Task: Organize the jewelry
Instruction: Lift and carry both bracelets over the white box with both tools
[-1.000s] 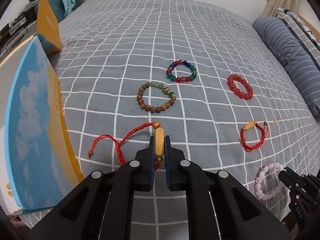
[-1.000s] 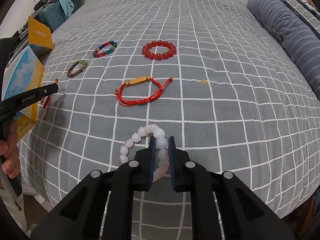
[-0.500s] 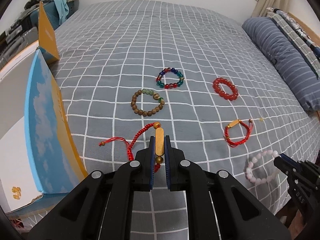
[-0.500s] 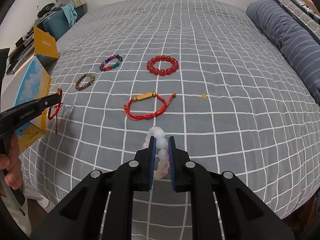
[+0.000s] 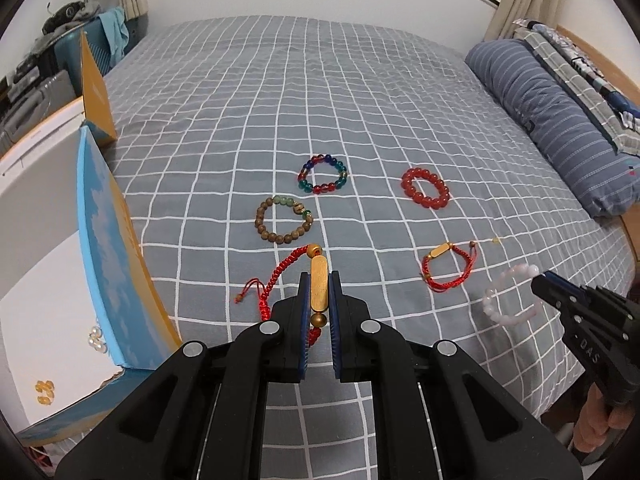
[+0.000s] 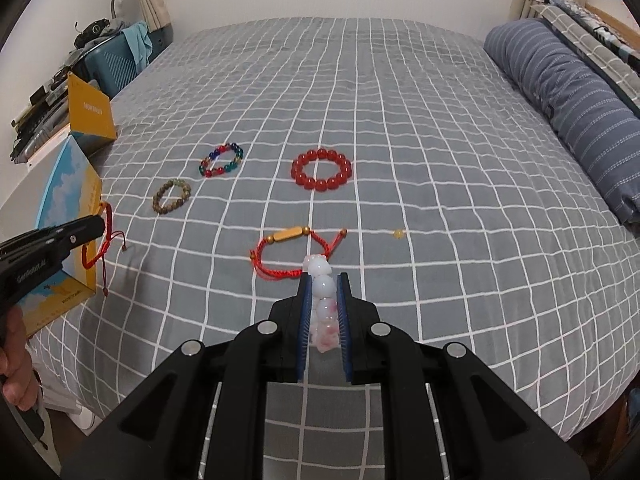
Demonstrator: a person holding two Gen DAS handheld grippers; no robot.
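My left gripper (image 5: 319,280) is shut on the gold bar of a red cord bracelet (image 5: 319,288) and holds it above the bed, its cord (image 5: 276,276) hanging left. It also shows in the right wrist view (image 6: 105,236). My right gripper (image 6: 323,280) is shut on a pale pink bead bracelet (image 6: 325,296), lifted off the bed; it also shows in the left wrist view (image 5: 508,292). On the grey checked bedspread (image 5: 320,100) lie a brown bead bracelet (image 5: 284,220), a multicoloured bead bracelet (image 5: 322,174), a red bead bracelet (image 5: 426,187) and a second red cord bracelet (image 5: 450,266).
An open blue and yellow box (image 5: 108,248) stands at the bed's left edge, with small pieces (image 5: 97,338) inside. A striped blue pillow (image 5: 560,120) lies on the right. A tiny yellow bead (image 6: 398,233) lies loose on the bedspread.
Both grippers have risen and pulled back from the bed, each lifting its bracelet. The pink bracelet left the bedspread and now hangs from the right gripper.
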